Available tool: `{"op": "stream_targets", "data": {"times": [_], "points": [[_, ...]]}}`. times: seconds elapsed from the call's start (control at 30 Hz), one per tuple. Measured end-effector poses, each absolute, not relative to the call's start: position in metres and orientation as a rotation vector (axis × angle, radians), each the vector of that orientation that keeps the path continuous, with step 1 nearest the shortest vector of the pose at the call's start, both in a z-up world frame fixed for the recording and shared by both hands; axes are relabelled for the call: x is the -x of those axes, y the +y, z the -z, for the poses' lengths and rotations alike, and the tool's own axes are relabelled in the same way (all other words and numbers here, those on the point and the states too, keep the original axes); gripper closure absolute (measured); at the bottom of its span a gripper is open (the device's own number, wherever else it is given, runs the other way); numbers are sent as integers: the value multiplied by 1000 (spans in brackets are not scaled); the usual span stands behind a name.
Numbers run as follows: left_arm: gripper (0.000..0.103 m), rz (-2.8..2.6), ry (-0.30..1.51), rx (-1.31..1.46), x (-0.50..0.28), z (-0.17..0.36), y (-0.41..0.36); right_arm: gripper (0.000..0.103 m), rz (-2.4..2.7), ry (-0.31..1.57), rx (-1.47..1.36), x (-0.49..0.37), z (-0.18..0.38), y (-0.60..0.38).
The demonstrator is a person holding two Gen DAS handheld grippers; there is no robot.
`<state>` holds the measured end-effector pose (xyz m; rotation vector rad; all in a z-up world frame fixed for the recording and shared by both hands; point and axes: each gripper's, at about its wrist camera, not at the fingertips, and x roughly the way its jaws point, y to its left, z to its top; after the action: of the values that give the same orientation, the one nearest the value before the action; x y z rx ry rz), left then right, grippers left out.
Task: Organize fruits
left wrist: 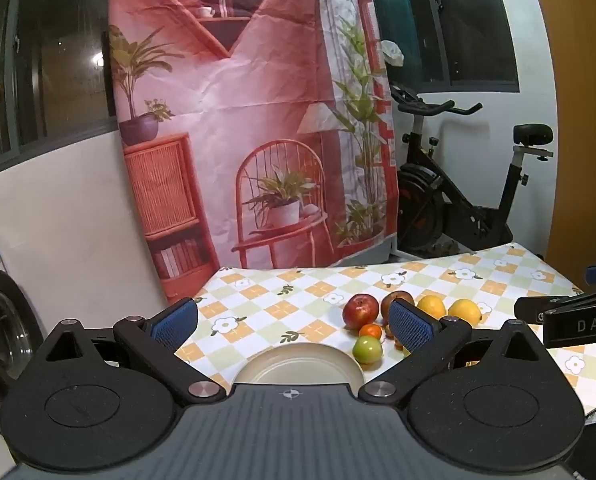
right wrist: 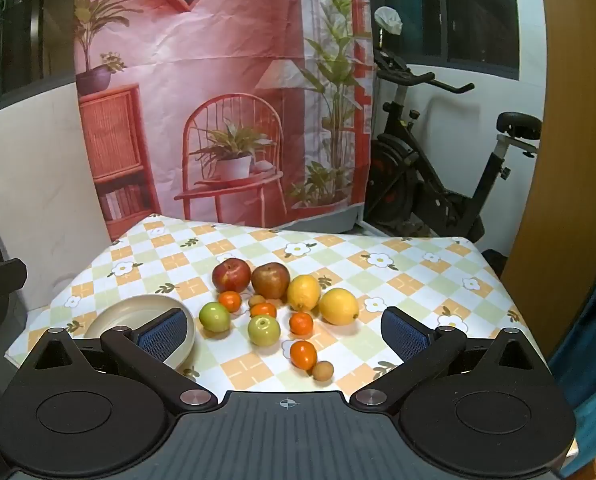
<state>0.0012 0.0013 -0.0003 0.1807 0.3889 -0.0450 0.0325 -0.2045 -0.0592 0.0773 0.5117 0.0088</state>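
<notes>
Fruit lies loose on the checked tablecloth [right wrist: 397, 280]: two red apples [right wrist: 231, 275] [right wrist: 270, 279], two lemons [right wrist: 304, 292] [right wrist: 338, 306], two green apples [right wrist: 214, 317] [right wrist: 263, 330], several small oranges [right wrist: 303, 354] and small brown fruits [right wrist: 322, 371]. A cream plate [right wrist: 138, 312] stands left of them and holds nothing that I can see. My right gripper [right wrist: 286, 334] is open and empty, above the near fruit. My left gripper [left wrist: 294, 324] is open and empty over the plate [left wrist: 298, 364], with a red apple [left wrist: 360, 311] and a green apple [left wrist: 367, 349] to its right.
A printed backdrop [right wrist: 218, 100] hangs behind the table. An exercise bike [right wrist: 437, 184] stands at the back right. A wooden panel [right wrist: 569, 160] is at the right. The right gripper's body [left wrist: 569, 316] shows at the right edge of the left wrist view.
</notes>
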Motion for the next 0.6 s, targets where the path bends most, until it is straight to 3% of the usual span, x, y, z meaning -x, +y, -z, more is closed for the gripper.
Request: {"op": "stream_targets", "data": {"times": [0.6], "points": [[1,30,381,-190,0,0,-1,0,-8,510,-76,-31,59,-205]]}}
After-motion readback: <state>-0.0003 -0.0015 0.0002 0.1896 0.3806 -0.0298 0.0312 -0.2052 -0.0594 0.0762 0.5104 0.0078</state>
